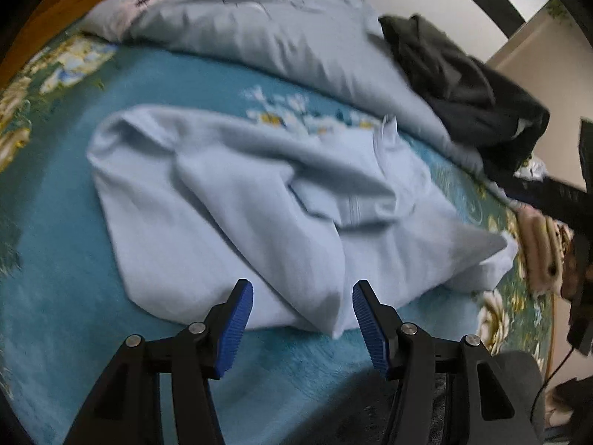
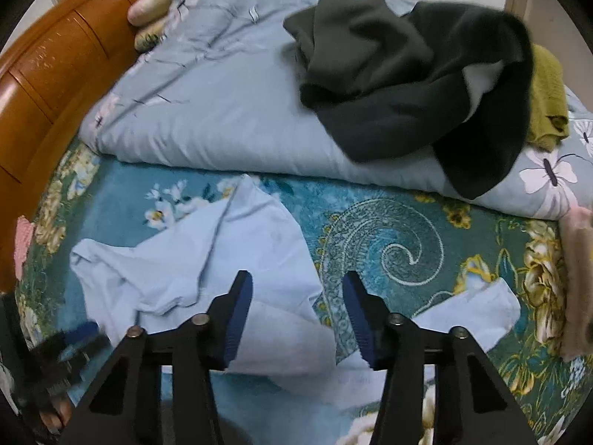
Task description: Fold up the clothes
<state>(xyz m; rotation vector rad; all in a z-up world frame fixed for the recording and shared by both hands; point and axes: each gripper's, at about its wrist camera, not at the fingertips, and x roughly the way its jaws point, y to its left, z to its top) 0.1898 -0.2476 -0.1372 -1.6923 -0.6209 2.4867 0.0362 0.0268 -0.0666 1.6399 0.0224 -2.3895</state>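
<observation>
A light blue garment (image 1: 259,204) lies crumpled and partly folded over itself on a teal floral bedspread (image 1: 55,222). My left gripper (image 1: 302,285) hangs just over the garment's near hem. Its blue pads (image 1: 237,326) stand apart and nothing is pressed between them. In the right wrist view the same garment (image 2: 207,259) spreads to the left, with one end (image 2: 478,315) reaching out to the right. My right gripper (image 2: 296,276) is open above the garment's near edge, and no cloth is pinched. The left gripper shows blurred at that view's lower left.
A grey-blue quilt (image 2: 222,111) is bunched along the far side of the bed. A dark garment (image 2: 407,85) and an olive cloth (image 2: 545,104) lie on it. The wooden headboard (image 2: 55,74) stands at the left. A pinkish-beige cloth (image 2: 578,278) lies at the right edge.
</observation>
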